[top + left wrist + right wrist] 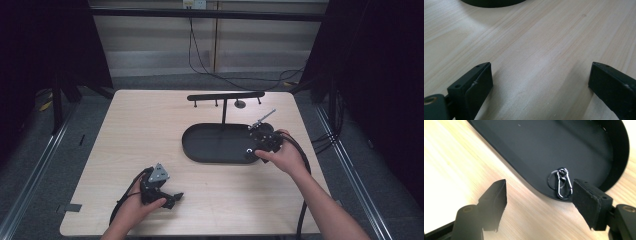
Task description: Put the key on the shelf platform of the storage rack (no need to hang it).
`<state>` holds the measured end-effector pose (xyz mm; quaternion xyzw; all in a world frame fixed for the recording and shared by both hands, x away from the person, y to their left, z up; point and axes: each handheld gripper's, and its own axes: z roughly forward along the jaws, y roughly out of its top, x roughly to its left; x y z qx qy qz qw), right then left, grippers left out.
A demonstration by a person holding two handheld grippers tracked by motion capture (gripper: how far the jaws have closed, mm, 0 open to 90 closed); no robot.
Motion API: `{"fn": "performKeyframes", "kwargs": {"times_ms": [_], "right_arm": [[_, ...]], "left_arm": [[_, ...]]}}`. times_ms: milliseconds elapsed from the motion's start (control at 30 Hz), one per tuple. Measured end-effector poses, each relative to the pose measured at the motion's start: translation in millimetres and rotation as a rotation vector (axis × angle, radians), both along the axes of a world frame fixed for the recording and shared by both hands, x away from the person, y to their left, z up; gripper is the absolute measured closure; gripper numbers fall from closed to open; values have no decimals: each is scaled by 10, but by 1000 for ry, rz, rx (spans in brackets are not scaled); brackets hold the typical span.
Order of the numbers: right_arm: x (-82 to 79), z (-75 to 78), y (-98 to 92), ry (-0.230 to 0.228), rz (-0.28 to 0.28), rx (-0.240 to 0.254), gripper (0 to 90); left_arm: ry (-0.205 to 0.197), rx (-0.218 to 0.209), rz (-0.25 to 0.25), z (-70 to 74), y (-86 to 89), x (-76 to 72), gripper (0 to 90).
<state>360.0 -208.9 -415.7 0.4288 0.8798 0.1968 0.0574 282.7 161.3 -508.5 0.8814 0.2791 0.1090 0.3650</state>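
Right hand-held gripper (539,195) sits released, jaws wide, nothing between them. The carabiner with its key ring (561,184) lies in the black oval tray (529,150), at the near rim, just ahead of the right jaw, long axis running roughly along the jaws' line. Left hand-held gripper (540,82) also released, over bare desk (536,45), well apart. I judge the right hand nearer, needing 1 small sideways shift.

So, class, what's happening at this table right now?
A person holds a gripper in each hand. The right gripper is open just short of a small carabiner with a key ring, which lies inside the near edge of a black oval tray. Nothing is gripped yet. The left gripper is open over bare table, holding nothing.
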Motion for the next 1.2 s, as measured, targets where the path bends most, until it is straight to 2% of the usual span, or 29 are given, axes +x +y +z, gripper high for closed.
{"fn": "performKeyframes", "kwargs": {"times_ms": [400, 1200], "right_arm": [[-136, -41, -88, -8, 1, 19, 286], [-364, -148, -185, -18, 10, 14, 285]], "left_arm": [[0, 1, -1, 0, 0, 0, 51], [0, 2, -3, 0, 0, 1, 51]]}}
